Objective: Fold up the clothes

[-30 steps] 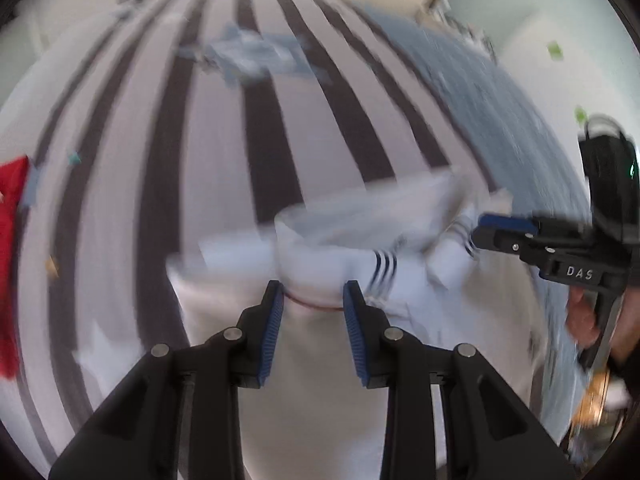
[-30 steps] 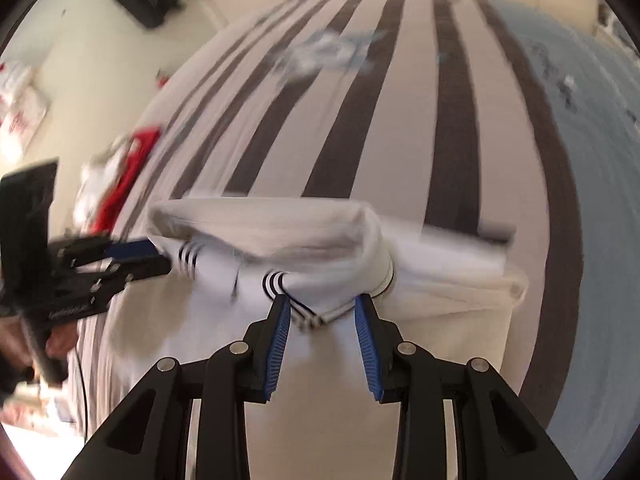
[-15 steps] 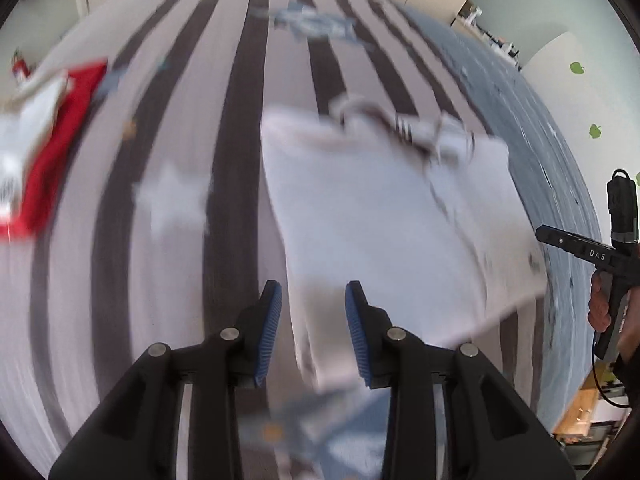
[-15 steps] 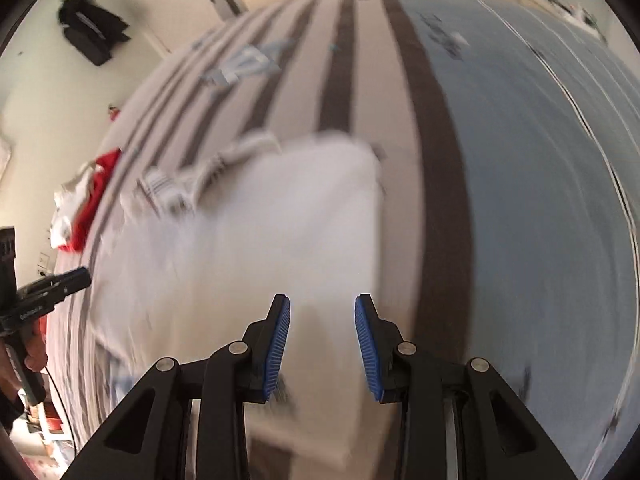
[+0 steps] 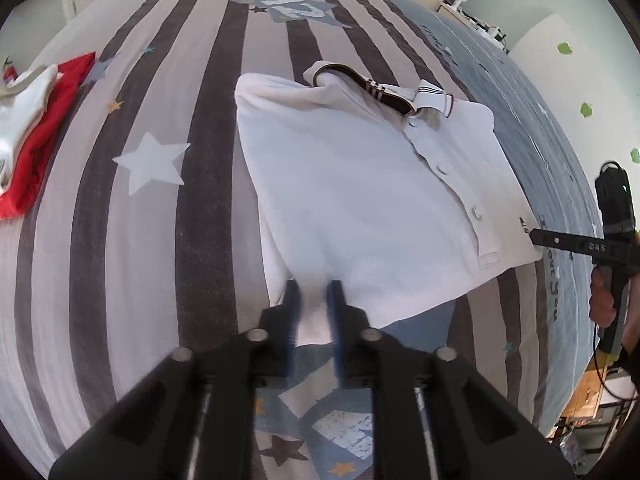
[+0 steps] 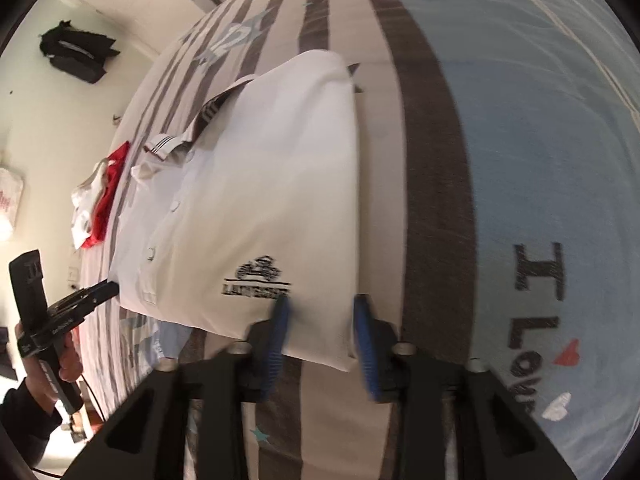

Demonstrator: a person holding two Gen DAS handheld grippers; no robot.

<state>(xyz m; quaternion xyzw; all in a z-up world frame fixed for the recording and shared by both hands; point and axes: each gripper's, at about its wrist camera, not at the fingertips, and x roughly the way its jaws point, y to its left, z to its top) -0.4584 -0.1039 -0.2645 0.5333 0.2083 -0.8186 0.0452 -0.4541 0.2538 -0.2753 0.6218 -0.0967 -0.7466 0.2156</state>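
Note:
A white polo shirt (image 5: 360, 184) lies folded on the striped bed cover (image 5: 160, 240), collar at the far end and button placket up. My left gripper (image 5: 313, 308) is at the shirt's near edge, its jaws closing, and the fabric is pinched between the blurred pads. In the right wrist view the shirt (image 6: 260, 184) shows a black chest logo. My right gripper (image 6: 320, 320) straddles its near right corner, jaws closing but still apart from the cloth. Each gripper also shows in the other's view, the right gripper (image 5: 536, 234) and the left gripper (image 6: 112, 288).
A red and white heap of clothes (image 5: 36, 128) lies at the bed's left edge, also seen as the heap (image 6: 100, 200). A black bag (image 6: 76, 56) sits on the floor by the wall. A person's hand (image 5: 604, 296) holds the right gripper's handle.
Both grippers have drawn back from the collar end to the shirt's near edge. The shirt, bunched up before, now lies flat. The left jaws have narrowed onto the cloth.

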